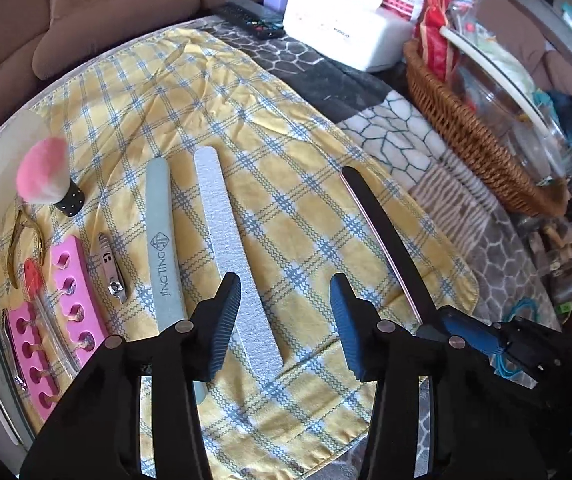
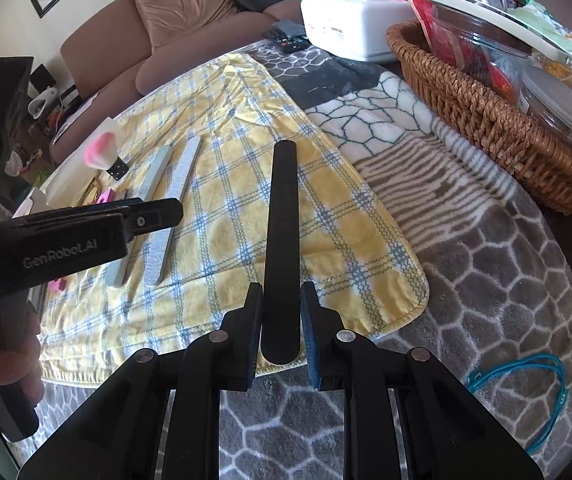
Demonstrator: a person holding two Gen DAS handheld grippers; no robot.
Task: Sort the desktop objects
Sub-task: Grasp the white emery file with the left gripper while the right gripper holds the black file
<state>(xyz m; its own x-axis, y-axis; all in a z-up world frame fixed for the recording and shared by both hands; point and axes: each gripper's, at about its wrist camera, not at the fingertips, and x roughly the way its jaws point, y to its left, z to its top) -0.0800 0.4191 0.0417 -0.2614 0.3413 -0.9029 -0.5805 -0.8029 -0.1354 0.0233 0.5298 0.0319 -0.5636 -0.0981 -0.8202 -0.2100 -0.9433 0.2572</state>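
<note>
Now black nail file lengthwise, pointing away, right claw clamped

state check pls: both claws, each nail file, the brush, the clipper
left claw: open, empty, over the cloth
right claw: shut on black nail file
black nail file: held at one end
grey nail file: flat on cloth
green nail file: flat, beside the grey one
pink brush: lying on its side
nail clipper: closed, flat

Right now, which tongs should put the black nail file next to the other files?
Right. The right tongs already grip the black file. The left tongs are open and empty, above the speckled gray file.
</note>
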